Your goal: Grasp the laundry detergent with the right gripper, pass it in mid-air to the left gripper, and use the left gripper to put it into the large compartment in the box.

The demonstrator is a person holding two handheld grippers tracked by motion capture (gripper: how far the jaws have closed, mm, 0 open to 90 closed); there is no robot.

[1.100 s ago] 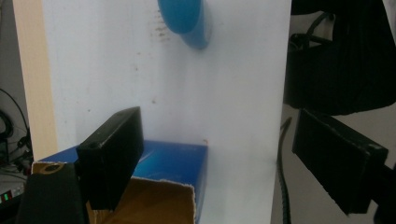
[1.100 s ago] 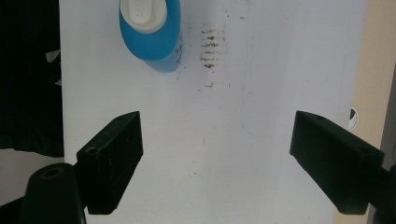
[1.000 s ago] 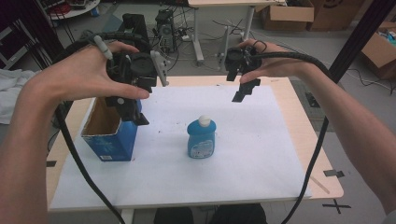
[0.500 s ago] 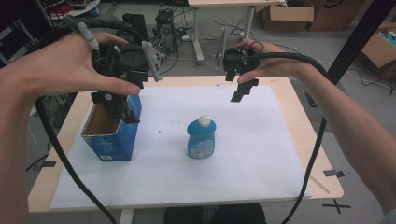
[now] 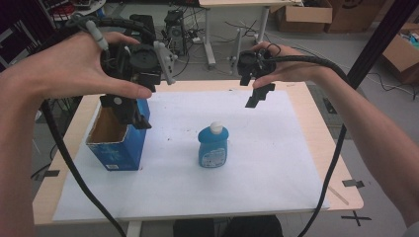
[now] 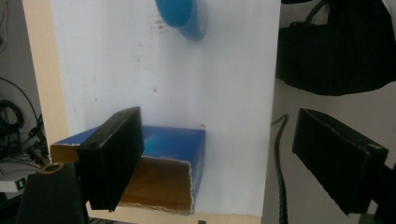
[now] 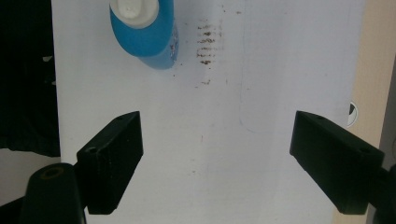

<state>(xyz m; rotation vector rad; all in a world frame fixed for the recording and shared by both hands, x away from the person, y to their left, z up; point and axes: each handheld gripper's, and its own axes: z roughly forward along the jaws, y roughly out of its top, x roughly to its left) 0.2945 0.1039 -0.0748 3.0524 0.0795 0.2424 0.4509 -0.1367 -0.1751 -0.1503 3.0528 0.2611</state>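
Observation:
An open-topped blue cardboard box [image 5: 118, 148] stands at the left of the white sheet [image 5: 276, 163]. A blue bottle with a white cap [image 5: 213, 145] stands upright at the middle. My left gripper [image 5: 129, 112] hovers just above the box's far rim, open and holding nothing. Its own view looks down past wide jaws, with the left gripper [image 6: 218, 121] over the box [image 6: 175, 144] and the bottle [image 6: 184, 16] beyond. My right gripper [image 5: 259, 96] hangs open in the air behind and to the right of the bottle. In its view the right gripper [image 7: 217, 123] frames bare sheet, the bottle [image 7: 144, 30] farther off.
The sheet covers most of a light wooden table [image 5: 321, 133] with black tape marks [image 5: 353, 183] near its right edge. A black pole [image 5: 375, 44] slants at the right. Cardboard boxes [image 5: 301, 15] and table legs stand on the floor behind. Cables trail from both grippers.
My left hand has risen a little toward the camera and drifted slightly over the box. The right gripper has hardly moved. Box and bottle stay put.

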